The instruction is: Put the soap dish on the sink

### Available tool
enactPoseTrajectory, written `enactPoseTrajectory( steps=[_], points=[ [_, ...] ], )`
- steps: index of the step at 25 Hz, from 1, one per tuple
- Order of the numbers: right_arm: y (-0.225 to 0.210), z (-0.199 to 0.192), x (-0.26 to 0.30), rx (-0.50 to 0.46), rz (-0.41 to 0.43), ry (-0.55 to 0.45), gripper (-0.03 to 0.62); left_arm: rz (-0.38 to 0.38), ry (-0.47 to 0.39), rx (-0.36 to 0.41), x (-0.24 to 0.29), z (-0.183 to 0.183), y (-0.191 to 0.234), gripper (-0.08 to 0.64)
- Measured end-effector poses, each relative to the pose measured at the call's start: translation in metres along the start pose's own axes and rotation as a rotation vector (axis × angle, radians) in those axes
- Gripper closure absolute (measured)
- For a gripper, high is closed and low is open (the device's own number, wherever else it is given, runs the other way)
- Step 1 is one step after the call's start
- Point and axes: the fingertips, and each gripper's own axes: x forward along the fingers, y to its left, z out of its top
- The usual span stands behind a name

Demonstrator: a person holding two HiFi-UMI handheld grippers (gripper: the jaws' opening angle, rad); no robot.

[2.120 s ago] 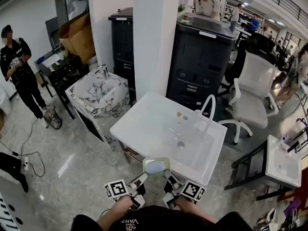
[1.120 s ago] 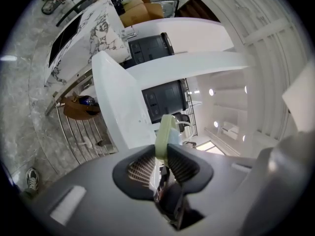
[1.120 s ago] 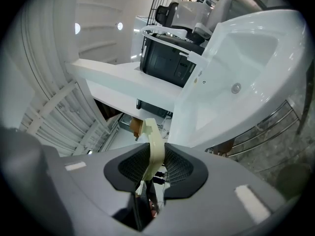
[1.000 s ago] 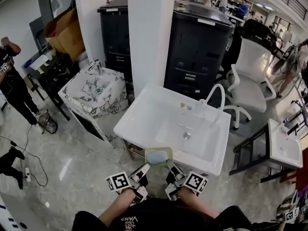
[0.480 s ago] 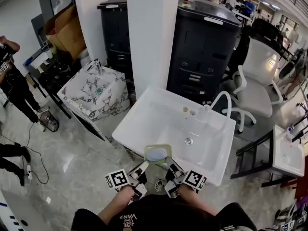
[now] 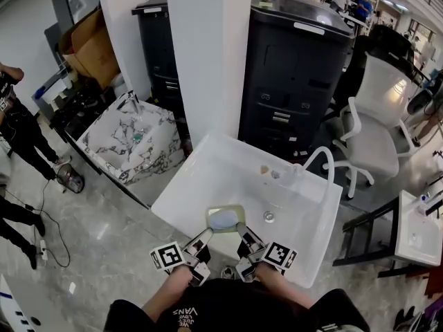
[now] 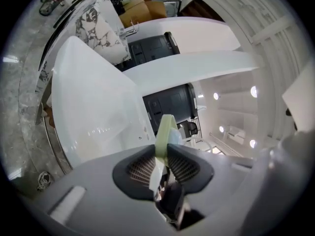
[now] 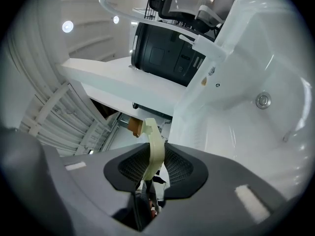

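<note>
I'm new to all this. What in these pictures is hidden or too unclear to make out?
- Head view: the pale blue thing in the soap dish is too small to name.
- Head view: the left gripper and right gripper cover the dish's near corners.
- Gripper views: the dish shows only edge-on, clamped in the jaws.
- Head view: small objects on the sink ledge by the faucet are too small to identify.

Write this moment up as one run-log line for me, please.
left gripper: shut on soap dish | right gripper: shut on soap dish | soap dish: over near side of white sink, contact unclear
</note>
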Motion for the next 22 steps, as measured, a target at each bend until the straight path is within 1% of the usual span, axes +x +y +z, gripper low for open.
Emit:
enactPoseTrajectory(
  steps=[2,5,10,17,22],
  points=[
    [-0.005,0.010,0.006,-0.002,0.000,0.003,0.503,0.012,-0.002,0.007,0.011,0.004,0.003,0.431],
    [-0.010,0.021,0.012,0.007,-0.001,-0.003,0.503,0.009,0.005,0.031,0.025,0.010,0.003,0.431],
    [-0.019,0.036,0.025,0.022,-0.015,-0.036,0.503,0.006,0.040,0.044,0.047,0.024,0.007,0.431],
    [-0.028,0.053,0.050,0.023,-0.065,-0.124,0.503,-0.006,0.138,0.032,0.077,0.053,0.015,0.431],
    [-0.033,0.064,0.072,0.022,-0.095,-0.200,0.503,-0.022,0.216,0.068,0.097,0.079,0.022,0.431]
  ],
)
